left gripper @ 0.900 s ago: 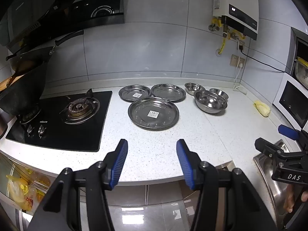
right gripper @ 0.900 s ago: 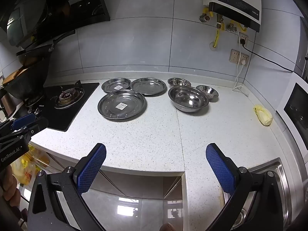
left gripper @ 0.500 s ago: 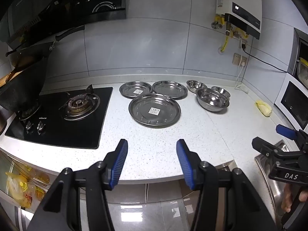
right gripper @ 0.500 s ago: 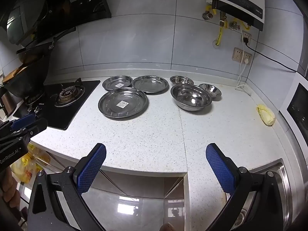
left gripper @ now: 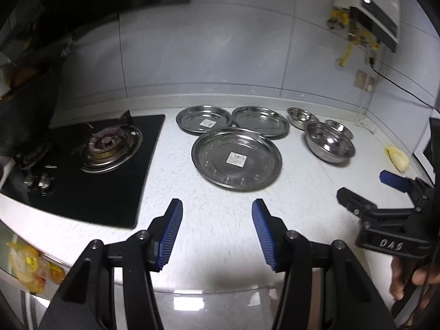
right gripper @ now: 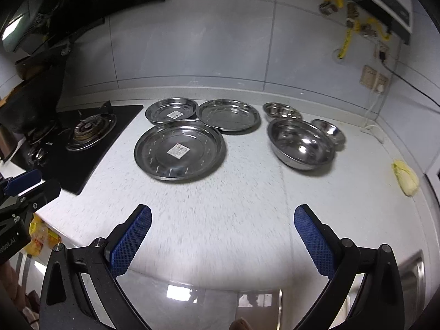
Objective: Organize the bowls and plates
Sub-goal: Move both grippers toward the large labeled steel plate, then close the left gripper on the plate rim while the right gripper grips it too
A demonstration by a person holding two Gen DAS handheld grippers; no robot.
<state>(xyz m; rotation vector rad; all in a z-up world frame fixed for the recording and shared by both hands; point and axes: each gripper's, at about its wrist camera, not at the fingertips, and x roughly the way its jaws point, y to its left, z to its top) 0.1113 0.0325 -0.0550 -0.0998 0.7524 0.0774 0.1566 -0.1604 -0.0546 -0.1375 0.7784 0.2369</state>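
Note:
Three steel plates lie on the white counter: a large one in front [left gripper: 236, 158] [right gripper: 180, 150], a smaller labelled one behind it on the left [left gripper: 204, 118] [right gripper: 172, 110], and one behind on the right [left gripper: 260, 121] [right gripper: 229, 115]. To their right sit a large steel bowl [left gripper: 330, 141] [right gripper: 301, 144] and two small bowls [left gripper: 302, 115] [left gripper: 338, 128] [right gripper: 282, 110] [right gripper: 328, 131]. My left gripper [left gripper: 217, 233] is open and empty over the counter's front edge. My right gripper [right gripper: 223, 243] is open wide and empty, also near the front edge; it shows in the left wrist view [left gripper: 365, 189].
A black gas hob [left gripper: 90, 162] [right gripper: 82, 137] takes the left of the counter, with a dark wok [left gripper: 22, 110] on its far burner. A yellow cloth [left gripper: 397, 158] [right gripper: 406, 177] lies at the right. A sink rim [right gripper: 412, 275] is at the front right. A water heater [left gripper: 379, 13] hangs on the wall.
Both grippers have moved forward and down toward the counter; the plates and bowls look larger and nearer. Both stay open. Nothing on the counter has moved.

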